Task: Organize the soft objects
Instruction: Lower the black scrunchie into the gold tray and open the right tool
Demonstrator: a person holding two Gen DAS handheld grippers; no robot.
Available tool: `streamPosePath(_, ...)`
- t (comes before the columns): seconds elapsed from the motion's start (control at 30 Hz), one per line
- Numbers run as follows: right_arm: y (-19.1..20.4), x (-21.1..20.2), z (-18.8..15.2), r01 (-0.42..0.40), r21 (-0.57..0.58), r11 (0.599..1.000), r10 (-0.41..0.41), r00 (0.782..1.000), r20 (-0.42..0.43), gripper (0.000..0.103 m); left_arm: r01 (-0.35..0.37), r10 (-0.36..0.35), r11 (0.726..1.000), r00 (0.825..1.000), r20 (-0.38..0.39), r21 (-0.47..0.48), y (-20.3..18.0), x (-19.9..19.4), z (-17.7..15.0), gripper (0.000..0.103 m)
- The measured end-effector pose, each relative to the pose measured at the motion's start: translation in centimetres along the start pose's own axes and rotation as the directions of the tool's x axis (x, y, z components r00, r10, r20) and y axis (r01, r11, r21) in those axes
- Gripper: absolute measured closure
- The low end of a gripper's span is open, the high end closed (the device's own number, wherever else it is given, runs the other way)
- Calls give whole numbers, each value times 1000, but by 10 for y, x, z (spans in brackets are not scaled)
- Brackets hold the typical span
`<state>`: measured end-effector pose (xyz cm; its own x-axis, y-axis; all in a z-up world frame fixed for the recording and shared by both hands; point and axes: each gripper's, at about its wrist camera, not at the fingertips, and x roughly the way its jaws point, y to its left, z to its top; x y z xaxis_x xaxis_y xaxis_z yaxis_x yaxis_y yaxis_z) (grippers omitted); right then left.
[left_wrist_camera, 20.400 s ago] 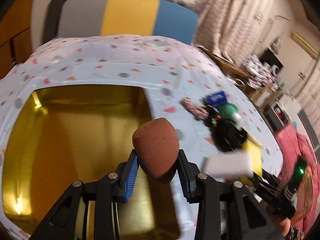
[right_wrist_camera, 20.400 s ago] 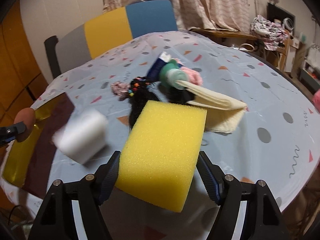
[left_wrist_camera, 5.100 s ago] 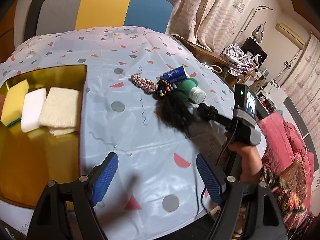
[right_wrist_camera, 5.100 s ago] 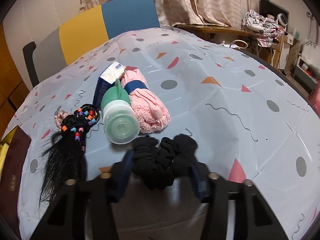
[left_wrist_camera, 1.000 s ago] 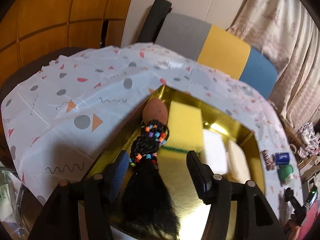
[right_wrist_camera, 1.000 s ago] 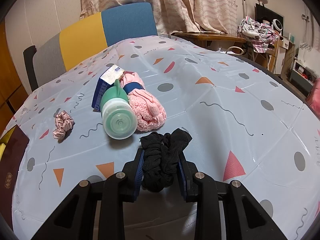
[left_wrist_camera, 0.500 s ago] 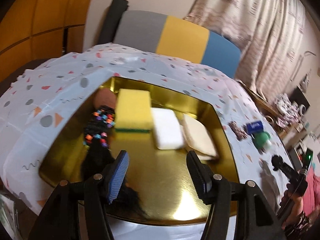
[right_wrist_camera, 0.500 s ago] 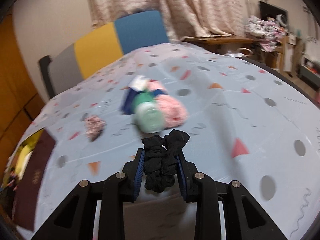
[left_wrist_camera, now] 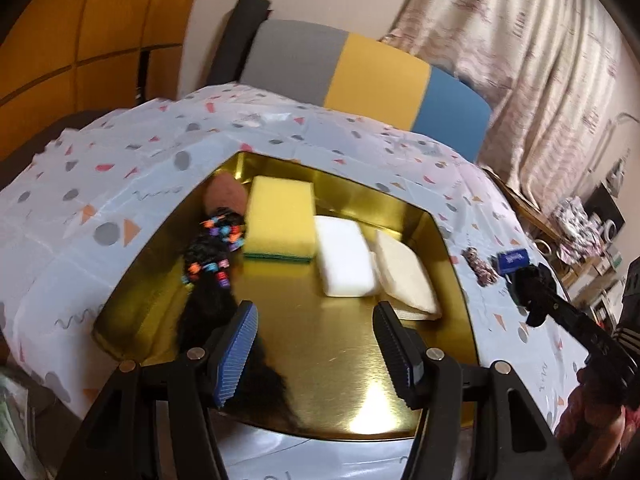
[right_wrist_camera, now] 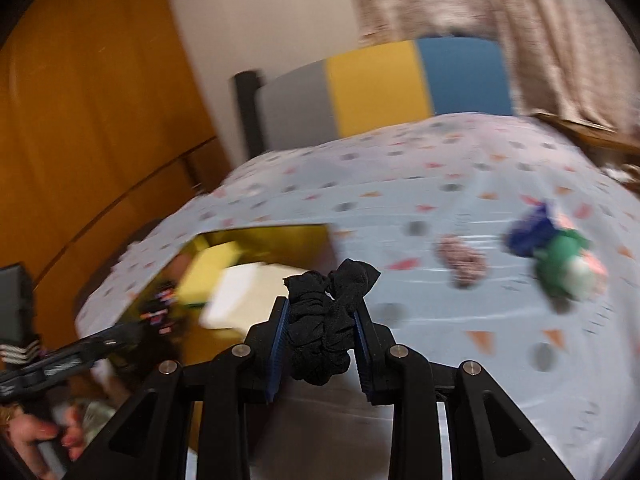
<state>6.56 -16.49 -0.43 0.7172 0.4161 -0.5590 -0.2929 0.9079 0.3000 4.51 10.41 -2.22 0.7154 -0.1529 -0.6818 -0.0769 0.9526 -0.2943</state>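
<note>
A gold tray (left_wrist_camera: 352,344) holds a brown sponge egg (left_wrist_camera: 224,194), a yellow sponge (left_wrist_camera: 280,216), a white sponge (left_wrist_camera: 344,256), a cream cloth (left_wrist_camera: 404,276) and a black hairpiece with coloured beads (left_wrist_camera: 212,256). My left gripper (left_wrist_camera: 316,344) is open and empty above the tray's near part. My right gripper (right_wrist_camera: 320,344) is shut on a black scrunchie (right_wrist_camera: 326,324), held above the table right of the tray (right_wrist_camera: 256,236); it also shows in the left wrist view (left_wrist_camera: 532,288).
A pink scrunchie (right_wrist_camera: 462,260), a blue packet (right_wrist_camera: 528,232), a green bottle (right_wrist_camera: 568,268) and a pink cloth lie on the patterned tablecloth (right_wrist_camera: 440,184) at the right. A grey, yellow and blue chair (left_wrist_camera: 352,64) stands behind the table.
My right gripper has swung left toward the tray with the black scrunchie. My left gripper has let go of the hairpiece, which lies in the tray, and stays open.
</note>
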Motion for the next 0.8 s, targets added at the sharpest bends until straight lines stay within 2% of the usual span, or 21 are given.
streamPosePath(0.13, 47, 36, 5, -92, -57, 994, 85, 990, -114, 72, -14, 14, 999, 1000, -3, -39, 13, -3, -1, 42)
streamPosePath(0.23, 76, 65, 7, -162, -53, 985, 149, 970, -192, 72, -45, 48, 997, 998, 48, -64, 23, -13, 4, 42)
streamPosePath(0.33, 100, 85, 5, -206, -77, 976, 183, 955, -232, 72, -75, 86, 990, 992, 92, -120, 39, -22, 11, 42)
streamPosePath(0.43, 120, 102, 2, -223, -93, 970, 191, 943, -274, 72, -104, 125, 978, 987, 105, -182, 56, -26, 15, 42)
streamPosePath(0.53, 131, 116, 4, -229, -74, 971, 198, 933, -302, 71, -113, 135, 971, 987, 90, -211, 65, -22, 15, 42)
streamPosePath(0.73, 146, 145, 1, -209, -75, 975, 169, 917, -361, 70, -110, 126, 973, 990, 68, -203, 63, -17, 13, 42)
streamPosePath(0.8, 148, 154, -1, -196, -79, 977, 153, 914, -374, 64, -106, 121, 973, 991, 64, -205, 62, -16, 13, 42)
